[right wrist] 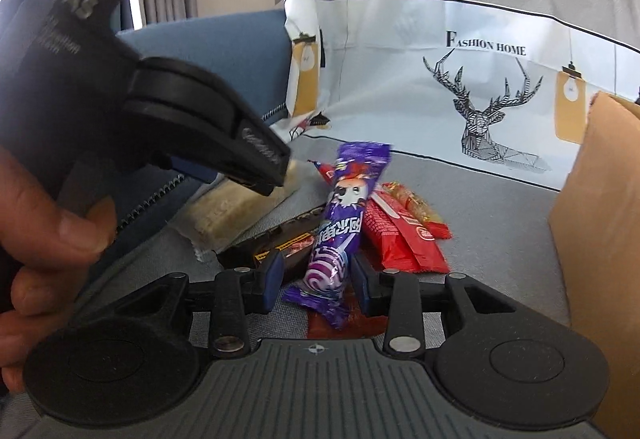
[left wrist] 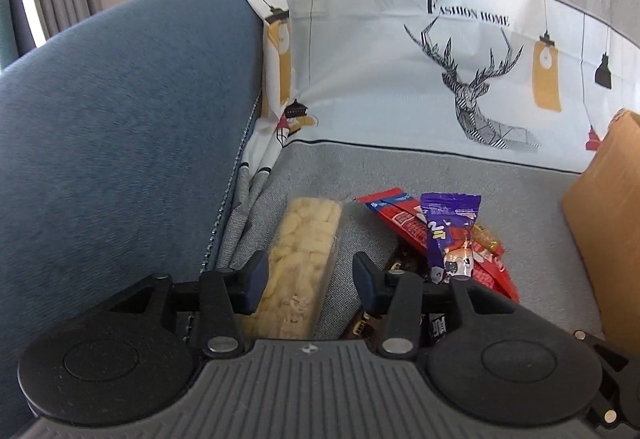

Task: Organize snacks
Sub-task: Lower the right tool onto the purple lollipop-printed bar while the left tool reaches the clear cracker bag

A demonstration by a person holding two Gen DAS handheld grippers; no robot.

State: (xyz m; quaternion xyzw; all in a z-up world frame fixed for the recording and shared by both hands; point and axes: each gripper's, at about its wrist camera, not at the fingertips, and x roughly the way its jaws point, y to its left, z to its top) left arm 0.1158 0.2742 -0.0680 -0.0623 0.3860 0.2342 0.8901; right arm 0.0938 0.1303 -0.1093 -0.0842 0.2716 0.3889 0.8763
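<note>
A heap of snacks lies on the grey cloth-covered seat [left wrist: 460, 171]. My left gripper [left wrist: 310, 279] is open low over a clear pack of pale crackers [left wrist: 304, 251], which lies between its fingers, closer to the left one. To the right sit a purple candy packet [left wrist: 444, 235], red wrappers [left wrist: 404, 223] and a dark bar [left wrist: 400, 259]. My right gripper [right wrist: 318, 275] is open, with the purple candy packet [right wrist: 344, 215] lying between its blue pads on top of the red wrappers [right wrist: 396, 239] and beside the dark bar [right wrist: 276, 243]. The left gripper [right wrist: 268, 163] hangs over the cracker pack [right wrist: 232, 215].
A blue sofa arm [left wrist: 120, 119] rises on the left. The deer-print cloth [left wrist: 400, 59] covers the backrest behind. A brown cardboard box [right wrist: 600, 239] stands close on the right. A hand [right wrist: 32, 223] holds the left gripper's handle. A small yellow-red candy [right wrist: 412, 203] lies behind the red wrappers.
</note>
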